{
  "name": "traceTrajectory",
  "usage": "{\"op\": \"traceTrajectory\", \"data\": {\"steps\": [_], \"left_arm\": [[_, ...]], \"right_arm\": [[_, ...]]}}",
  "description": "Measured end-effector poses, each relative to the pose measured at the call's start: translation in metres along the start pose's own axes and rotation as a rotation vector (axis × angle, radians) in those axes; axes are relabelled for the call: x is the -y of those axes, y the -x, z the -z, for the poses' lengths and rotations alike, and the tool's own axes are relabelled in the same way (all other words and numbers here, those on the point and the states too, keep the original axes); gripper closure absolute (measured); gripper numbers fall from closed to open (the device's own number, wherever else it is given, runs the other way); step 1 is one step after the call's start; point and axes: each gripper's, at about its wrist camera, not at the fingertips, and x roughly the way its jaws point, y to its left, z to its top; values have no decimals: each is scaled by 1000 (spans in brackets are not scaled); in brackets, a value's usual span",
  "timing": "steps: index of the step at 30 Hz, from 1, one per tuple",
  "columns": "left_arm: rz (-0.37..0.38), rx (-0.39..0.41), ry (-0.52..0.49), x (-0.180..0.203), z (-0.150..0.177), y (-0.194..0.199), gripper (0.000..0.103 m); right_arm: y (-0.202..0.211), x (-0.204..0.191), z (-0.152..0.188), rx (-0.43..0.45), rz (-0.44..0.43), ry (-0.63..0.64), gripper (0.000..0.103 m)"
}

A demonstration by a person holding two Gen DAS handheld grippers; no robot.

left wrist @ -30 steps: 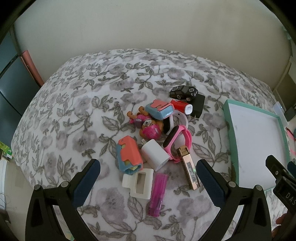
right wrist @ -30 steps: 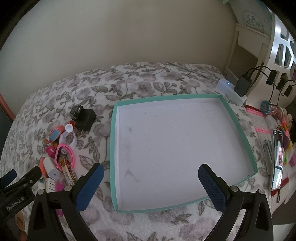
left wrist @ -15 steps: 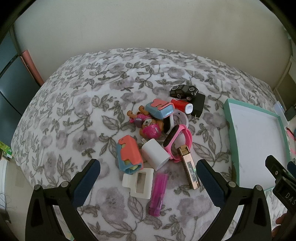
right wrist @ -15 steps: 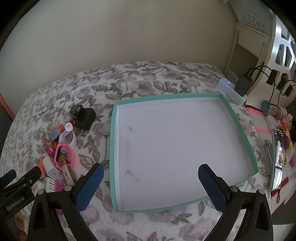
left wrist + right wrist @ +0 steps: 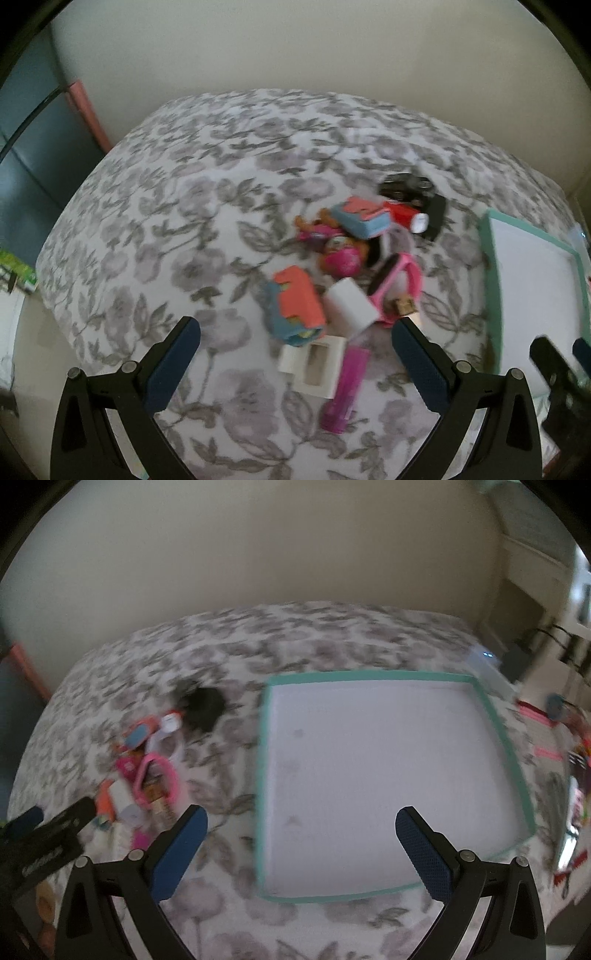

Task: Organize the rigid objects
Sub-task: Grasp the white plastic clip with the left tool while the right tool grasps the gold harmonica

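The floral bed [image 5: 177, 206] is blurring as both cameras begin moving. The teal tray [image 5: 491, 716] is sitting empty, right of the toy pile [image 5: 343, 273]. Both grippers, left [image 5: 295, 347] and right [image 5: 301, 830], are approaching with fingers spread wide, gripping nothing.

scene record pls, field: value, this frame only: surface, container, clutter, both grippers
surface: bed with floral cover
container: teal-rimmed tray, white inside, nothing in it
clutter: pile to the tray's left, on the cover; includes pink band, white cube, magenta tube, orange and blue toy, black adapter
left gripper: open, over the near end of the pile, holding nothing
right gripper: open, over the tray's near left part, holding nothing
image quality: both views blurred
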Motion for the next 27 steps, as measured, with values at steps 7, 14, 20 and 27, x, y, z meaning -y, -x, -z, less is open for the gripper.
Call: {"op": "traceTrajectory", "data": {"steps": [7,14,20,27], "left_arm": [[-14,-69,58,-19,3,-14,0],[24,-118,101,-28,3,-25,0],[95,-172,119,-29,6,-40,0],[140,-214,145,-28,8,-55,0]], "right_arm": [[-15,-30,5,-48,-84,70,0],[-25,-54,7,-67,-144,130,3],[-39,-77,11,-102,-160,201,11],[-57,-90,15,-145,-154,240,16]]}}
